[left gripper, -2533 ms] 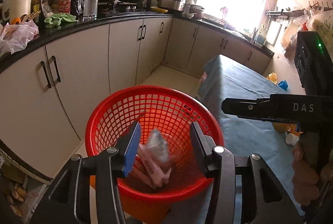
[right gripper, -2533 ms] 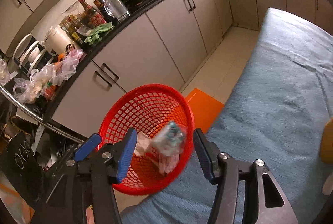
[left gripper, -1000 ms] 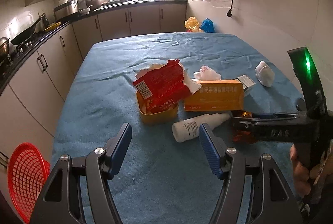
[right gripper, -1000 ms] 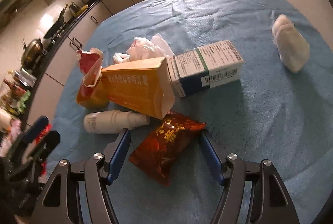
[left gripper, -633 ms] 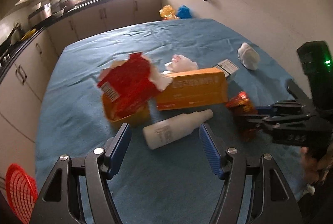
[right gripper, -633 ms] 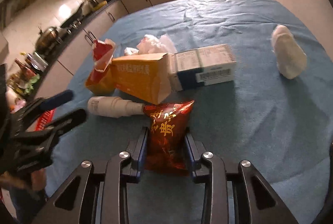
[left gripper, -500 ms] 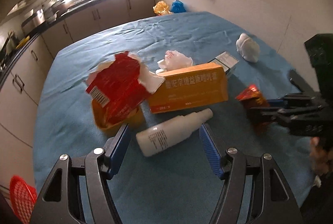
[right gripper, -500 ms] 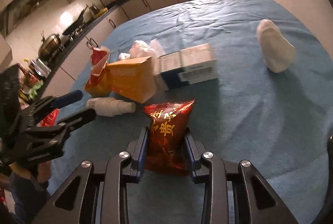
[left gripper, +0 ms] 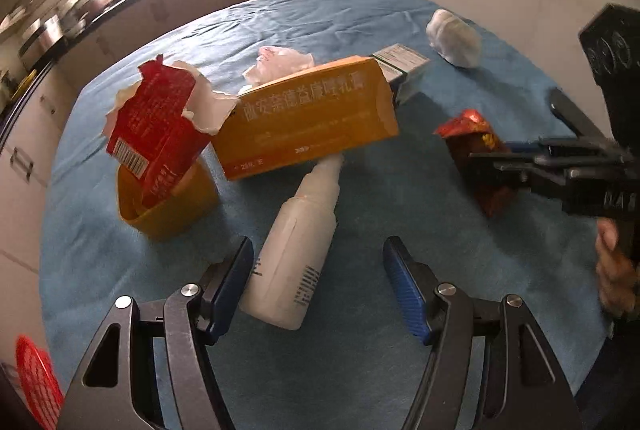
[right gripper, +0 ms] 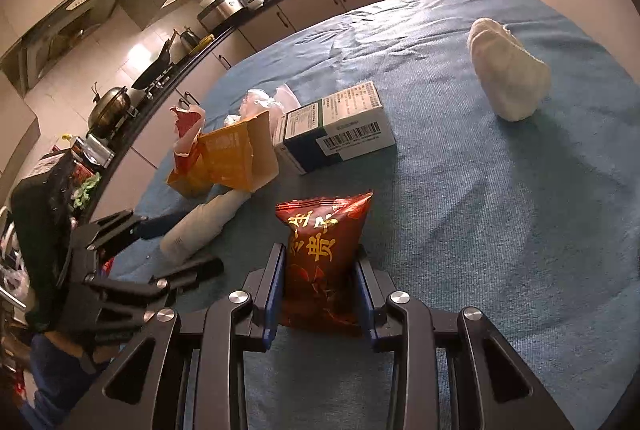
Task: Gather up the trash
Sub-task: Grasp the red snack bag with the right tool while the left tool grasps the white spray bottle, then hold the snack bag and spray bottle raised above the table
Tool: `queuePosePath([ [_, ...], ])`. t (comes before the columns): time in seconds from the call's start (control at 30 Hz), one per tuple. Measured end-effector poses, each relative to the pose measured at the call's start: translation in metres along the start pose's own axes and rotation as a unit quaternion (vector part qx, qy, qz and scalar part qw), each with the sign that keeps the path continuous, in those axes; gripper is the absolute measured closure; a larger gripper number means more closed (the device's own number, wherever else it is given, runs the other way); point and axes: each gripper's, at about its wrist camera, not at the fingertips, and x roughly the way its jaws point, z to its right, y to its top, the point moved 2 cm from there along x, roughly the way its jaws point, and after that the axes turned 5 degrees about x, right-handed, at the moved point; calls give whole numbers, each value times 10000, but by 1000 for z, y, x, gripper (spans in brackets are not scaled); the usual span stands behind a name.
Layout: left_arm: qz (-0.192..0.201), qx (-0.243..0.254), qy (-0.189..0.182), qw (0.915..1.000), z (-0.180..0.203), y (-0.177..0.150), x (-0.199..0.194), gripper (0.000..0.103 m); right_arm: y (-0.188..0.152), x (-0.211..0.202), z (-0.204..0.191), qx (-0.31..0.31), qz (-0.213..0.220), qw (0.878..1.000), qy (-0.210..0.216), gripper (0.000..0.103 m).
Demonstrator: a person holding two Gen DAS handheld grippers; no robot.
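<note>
My right gripper (right gripper: 320,274) is shut on a dark red snack packet (right gripper: 324,250) and holds it just above the blue tablecloth; the packet also shows in the left wrist view (left gripper: 476,158). My left gripper (left gripper: 318,270) is open, its fingers on either side of the base of a white plastic bottle (left gripper: 296,254) that lies on the cloth. Behind the bottle lie an orange carton (left gripper: 308,122), a torn red packet (left gripper: 160,134) in a yellow cup (left gripper: 172,210), a crumpled white tissue (left gripper: 280,62) and a white-and-blue box (right gripper: 340,126).
A white wad (right gripper: 508,74) lies far right on the table (right gripper: 520,210). The red mesh basket (left gripper: 36,378) stands off the table's left edge, low down. Kitchen counters with pots line the far wall.
My left gripper has moved forward so that the white bottle's base lies between its open fingers. My right gripper, shut on the snack packet, has lifted it slightly.
</note>
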Motion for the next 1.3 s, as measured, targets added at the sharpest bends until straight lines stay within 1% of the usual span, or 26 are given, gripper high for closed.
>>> queuePosePath([
  [0.07, -74, -194, 128, 9997, 2, 0, 3, 61, -1, 0, -2, -96, 18, 9999, -76, 69],
  [0.1, -63, -336, 76, 9994, 3, 1, 4, 64, -1, 0, -3, -141, 28, 9998, -115, 69],
  [0.13, -44, -444, 53, 9990, 4, 1, 4, 70, -2, 0, -5, -185, 40, 9997, -154, 69],
  [0.17, -14, -486, 121, 9987, 6, 1, 4, 74, -2, 0, -4, -202, 45, 9996, -168, 69],
  [0.3, 174, -712, 384, 9966, 12, -8, -1, 74, -4, 1, -8, -370, 85, 9989, -292, 69],
  [0.4, 344, -848, 364, 9951, 15, -20, -8, 74, -7, 0, -18, -654, 153, 9972, -341, 69],
  [0.5, 552, -1068, 390, 9920, 12, -32, -18, 74, -11, -4, -29, -911, 288, 9948, -364, 69],
  [0.6, 1003, -1396, 406, 9843, 5, -42, -38, 74, -12, -4, -32, -992, 329, 9940, -321, 69],
  [0.7, 1320, -1579, 522, 9772, -1, -49, -51, 74, -11, -4, -34, -1038, 354, 9935, -292, 69],
  [0.83, 1655, -1774, 806, 9668, -7, -54, -66, 74, -14, -7, -41, -1204, 435, 9915, -245, 69],
  [0.9, 1716, -1780, 879, 9649, -6, -55, -69, 74, -16, -8, -46, -1296, 503, 9900, -242, 69],
  [1.07, 1648, -1757, 850, 9668, -5, -53, -67, 74, -17, -7, -50, -1332, 507, 9895, -245, 69],
  [1.3, 1582, -1838, 810, 9668, -9, -50, -63, 74, -16, -6, -49, -1358, 519, 9891, -246, 69],
])
